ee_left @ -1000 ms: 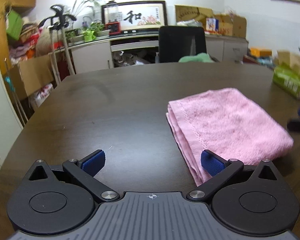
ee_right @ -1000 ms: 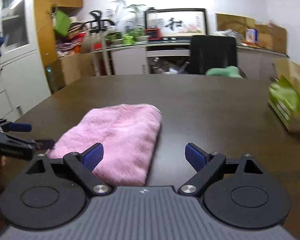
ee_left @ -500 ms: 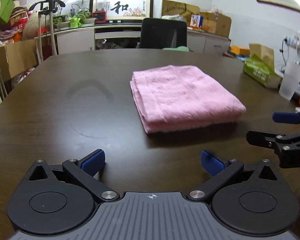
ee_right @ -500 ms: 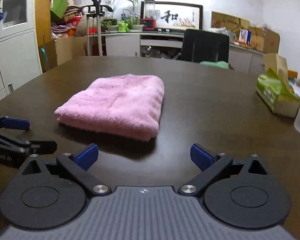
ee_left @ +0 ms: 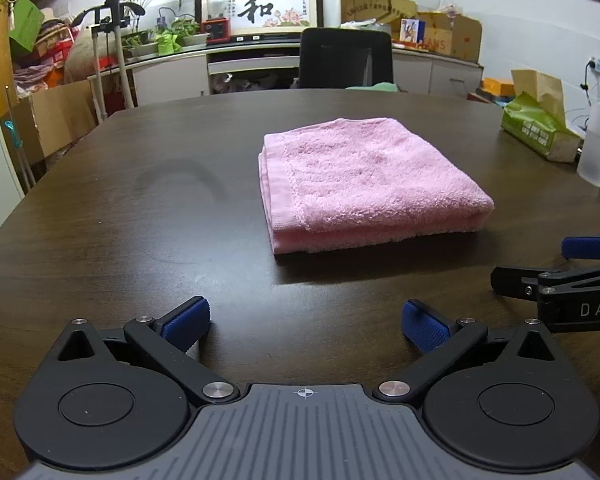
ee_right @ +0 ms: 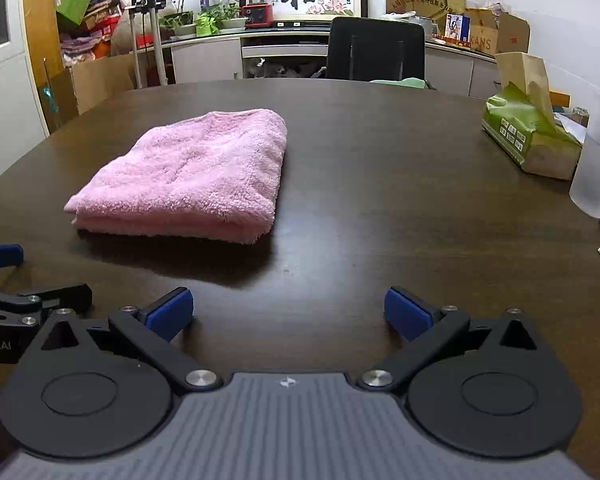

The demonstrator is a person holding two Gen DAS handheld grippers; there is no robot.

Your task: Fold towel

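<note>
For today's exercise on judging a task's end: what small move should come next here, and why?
Probably just keep both tongs, left and right, open and clear of the pink towel. It already lies folded in a neat stack on the table, and neither pair touches it.

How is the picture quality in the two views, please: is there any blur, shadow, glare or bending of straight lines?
Left wrist view: sharp; the pink towel casts a soft shadow toward the camera on the dark table; the fisheye bows the table's far edge. Right wrist view: also sharp, the same near-side shadow, faint sheen on the wood right of the towel, and the plastic cup leans at the frame's edge.
</note>
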